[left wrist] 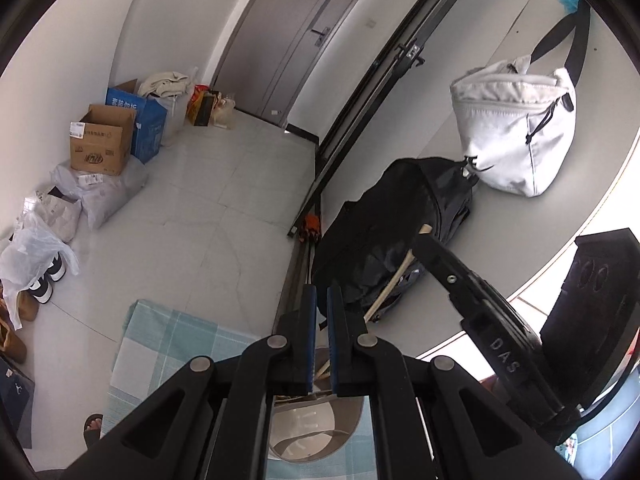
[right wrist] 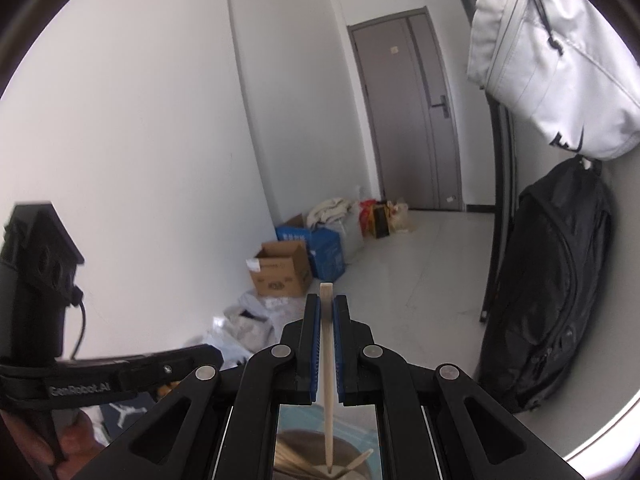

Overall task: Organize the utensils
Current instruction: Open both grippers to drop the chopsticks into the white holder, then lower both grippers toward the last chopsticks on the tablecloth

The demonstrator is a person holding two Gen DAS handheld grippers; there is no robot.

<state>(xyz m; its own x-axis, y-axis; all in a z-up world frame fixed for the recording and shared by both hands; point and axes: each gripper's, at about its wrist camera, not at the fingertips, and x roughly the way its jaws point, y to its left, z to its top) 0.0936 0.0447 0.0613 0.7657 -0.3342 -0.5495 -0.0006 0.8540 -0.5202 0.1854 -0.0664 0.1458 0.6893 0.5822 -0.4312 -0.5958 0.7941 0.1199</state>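
Partly hidden, the chopstick (right wrist: 326,360) sits gripped in right tongs (right wrist: 327,300); left tongs (left wrist: 321,292) closed, empty.

My right claw (right wrist: 327,312) hides the middle of the chopstick (right wrist: 325,294), and its tip blurs into the bowl (right wrist: 296,452), itself cut off by the frame's bottom edge. In my left view, my own claw (left wrist: 321,300) covers most of that bowl (left wrist: 304,436), and only a foot in a sandal (left wrist: 93,428) shows at the rim.

Chopstick (right wrist: 326,344) between right tongs (right wrist: 327,308), tip in bowl (right wrist: 288,452) below.
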